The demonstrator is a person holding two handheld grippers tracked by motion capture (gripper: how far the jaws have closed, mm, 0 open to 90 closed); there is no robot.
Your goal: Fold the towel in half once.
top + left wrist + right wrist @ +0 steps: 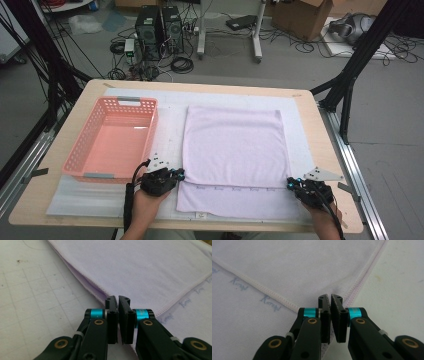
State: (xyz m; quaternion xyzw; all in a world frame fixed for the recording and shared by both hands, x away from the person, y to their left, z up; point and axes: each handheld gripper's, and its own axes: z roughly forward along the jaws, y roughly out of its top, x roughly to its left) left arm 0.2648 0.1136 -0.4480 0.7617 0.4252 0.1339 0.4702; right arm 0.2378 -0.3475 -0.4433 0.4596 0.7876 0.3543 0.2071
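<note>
On the white mat, right of the pink basket [112, 137], lies the folded lilac towel [235, 150]. Left gripper [178, 174] pinches its near-left folded corner; right gripper [291, 183] pinches its near-right corner, jaws pressed together.

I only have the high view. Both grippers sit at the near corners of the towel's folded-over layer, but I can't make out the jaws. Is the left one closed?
Observer: Yes. In the left gripper view the left gripper has its jaws all but together, tips at the hemmed corner of the towel, on its upper layer.
Operator: And the right?
Observer: The right gripper is shut likewise, tips on its corner's hem, and a faint crease in the cloth runs to them.
Operator: Is cloth actually pinched?
Observer: I cannot tell. In both gripper views the tips hide that spot.
</note>
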